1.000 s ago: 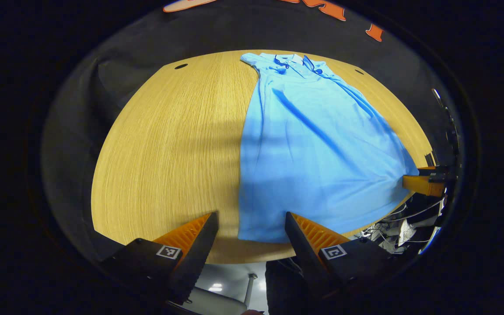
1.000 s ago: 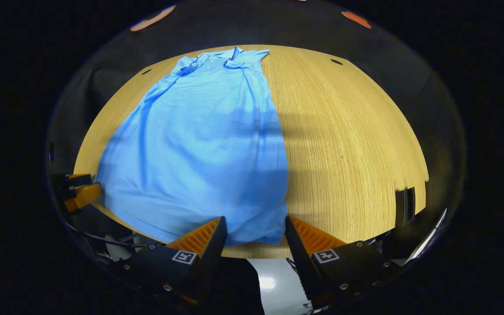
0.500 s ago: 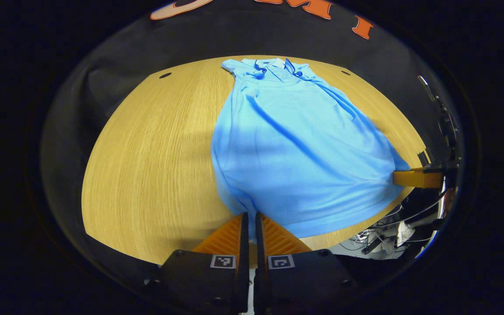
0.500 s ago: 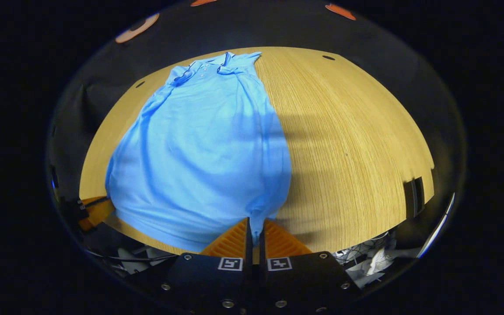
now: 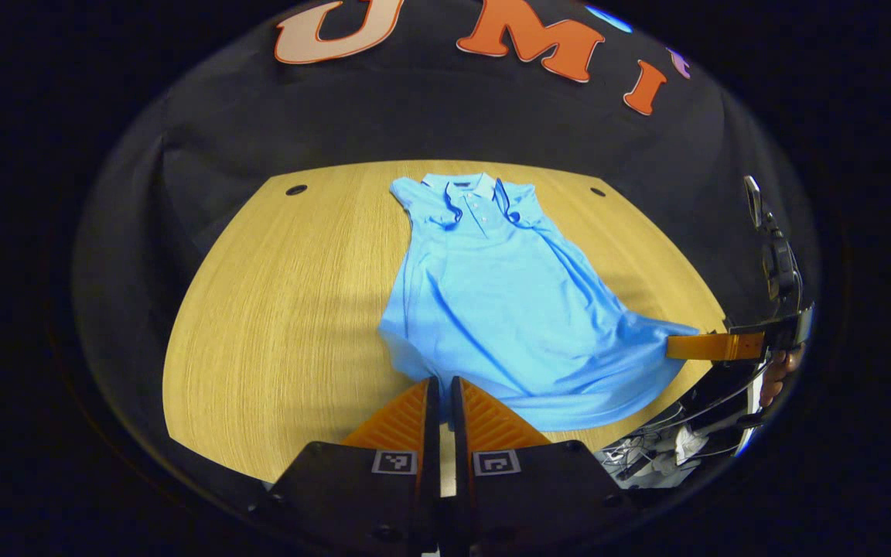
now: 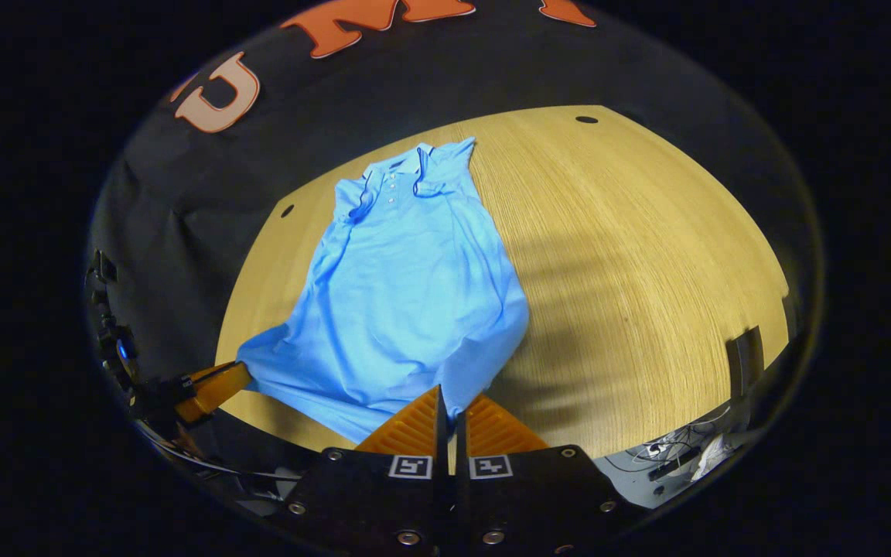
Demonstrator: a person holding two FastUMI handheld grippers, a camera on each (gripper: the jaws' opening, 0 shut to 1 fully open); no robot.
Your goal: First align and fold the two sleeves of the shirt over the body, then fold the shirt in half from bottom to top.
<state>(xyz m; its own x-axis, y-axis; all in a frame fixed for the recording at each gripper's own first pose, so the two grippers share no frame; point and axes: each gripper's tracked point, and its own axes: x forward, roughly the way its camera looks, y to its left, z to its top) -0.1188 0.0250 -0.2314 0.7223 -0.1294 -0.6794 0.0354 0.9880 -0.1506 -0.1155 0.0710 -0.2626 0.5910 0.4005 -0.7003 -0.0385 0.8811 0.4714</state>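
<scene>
A moment earlier both tools had hung open over the hem; now the left gripper (image 5: pixel 440 381) and the right gripper (image 6: pixel 449 391) had each pinched shut on a bottom corner of the blue shirt (image 5: pixel 492 302) and raised it off the wooden table (image 5: pixel 275 309). The collar end still lay flat at the far side, sleeves tucked in, so I judged the bottom-to-top fold had begun, with the hem yet to travel to the collar

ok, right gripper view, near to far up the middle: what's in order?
right gripper, shut on the shirt hem → shirt body → collar → bare table strip → booth wall.
</scene>
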